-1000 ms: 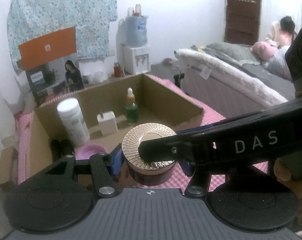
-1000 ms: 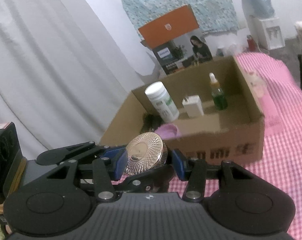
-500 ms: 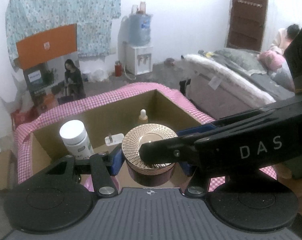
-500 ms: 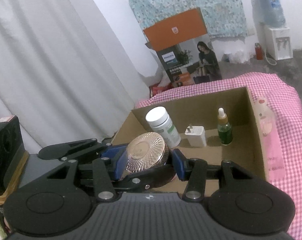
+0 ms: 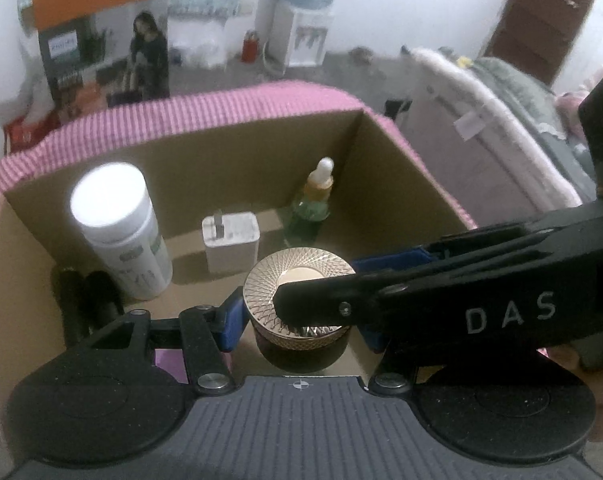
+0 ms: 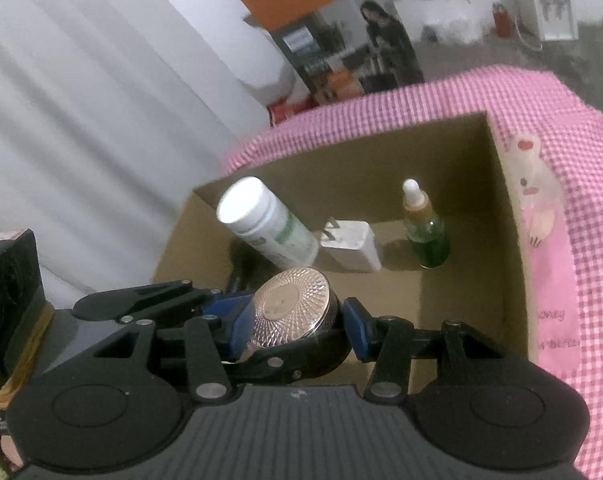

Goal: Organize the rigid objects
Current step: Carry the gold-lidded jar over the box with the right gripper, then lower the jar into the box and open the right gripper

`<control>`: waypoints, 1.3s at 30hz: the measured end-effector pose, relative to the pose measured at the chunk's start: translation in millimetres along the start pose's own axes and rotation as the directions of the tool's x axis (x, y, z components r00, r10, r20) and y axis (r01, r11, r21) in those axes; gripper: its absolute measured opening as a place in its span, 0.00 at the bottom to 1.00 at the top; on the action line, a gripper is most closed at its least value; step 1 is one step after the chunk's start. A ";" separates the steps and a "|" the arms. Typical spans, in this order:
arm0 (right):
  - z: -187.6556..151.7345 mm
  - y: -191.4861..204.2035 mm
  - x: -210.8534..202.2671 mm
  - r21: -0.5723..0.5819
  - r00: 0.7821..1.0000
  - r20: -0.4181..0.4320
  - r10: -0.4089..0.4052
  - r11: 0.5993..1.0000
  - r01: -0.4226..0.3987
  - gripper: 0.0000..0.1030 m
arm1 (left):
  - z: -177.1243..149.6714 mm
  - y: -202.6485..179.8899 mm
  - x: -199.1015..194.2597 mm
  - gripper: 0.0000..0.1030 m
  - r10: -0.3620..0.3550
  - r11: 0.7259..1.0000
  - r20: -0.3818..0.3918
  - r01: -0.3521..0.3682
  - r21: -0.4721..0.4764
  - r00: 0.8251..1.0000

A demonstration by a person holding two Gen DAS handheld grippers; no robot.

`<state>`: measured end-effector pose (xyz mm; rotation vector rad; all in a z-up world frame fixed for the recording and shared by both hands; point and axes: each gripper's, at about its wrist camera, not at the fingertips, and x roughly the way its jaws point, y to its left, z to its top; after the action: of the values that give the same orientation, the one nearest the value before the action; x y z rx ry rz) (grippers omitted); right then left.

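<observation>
A round jar with a gold patterned lid (image 5: 297, 280) (image 6: 291, 308) is held over the inside of an open cardboard box (image 5: 401, 184) (image 6: 501, 216). Both grippers clamp it: my left gripper (image 5: 299, 320) has blue pads on either side, and my right gripper (image 6: 297, 328) reaches across from the right with a finger over the lid. In the box stand a white bottle (image 5: 117, 232) (image 6: 265, 220), a white charger plug (image 5: 231, 240) (image 6: 351, 244) and a green dropper bottle (image 5: 311, 208) (image 6: 425, 232).
The box sits on a pink checked cloth (image 6: 581, 184) (image 5: 181, 116). A dark object (image 5: 89, 300) lies at the box's left side and something pink (image 5: 167, 364) lies under my left gripper. A printed carton (image 5: 105, 40), water dispenser (image 5: 297, 20) and bed (image 5: 501, 120) stand beyond.
Both grippers have carried the jar forward and up over the box's near wall, now looking down into the box. The grip on the jar is unchanged.
</observation>
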<state>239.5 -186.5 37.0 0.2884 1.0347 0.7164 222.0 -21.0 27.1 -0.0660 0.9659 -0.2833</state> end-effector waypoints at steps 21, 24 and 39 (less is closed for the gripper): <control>17.8 -26.6 54.4 0.028 0.982 -0.175 -0.077 0.996 0.083 0.50 | 14.7 7.2 24.3 0.63 -0.038 0.997 -0.130 0.029 -0.072 0.991; 18.2 -23.0 44.9 0.018 0.986 -0.146 -0.080 0.996 0.083 0.50 | 14.6 4.2 9.5 0.72 -0.029 0.998 -0.087 0.023 -0.066 0.996; -47.0 5.3 -91.7 -0.062 0.979 0.198 0.051 0.997 -0.040 0.51 | -57.3 -20.7 -97.2 0.97 0.000 0.996 0.194 -0.018 0.091 0.981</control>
<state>168.3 -248.3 78.8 0.3278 0.8180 0.7415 118.8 -10.9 76.1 -0.0049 0.7579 -0.3069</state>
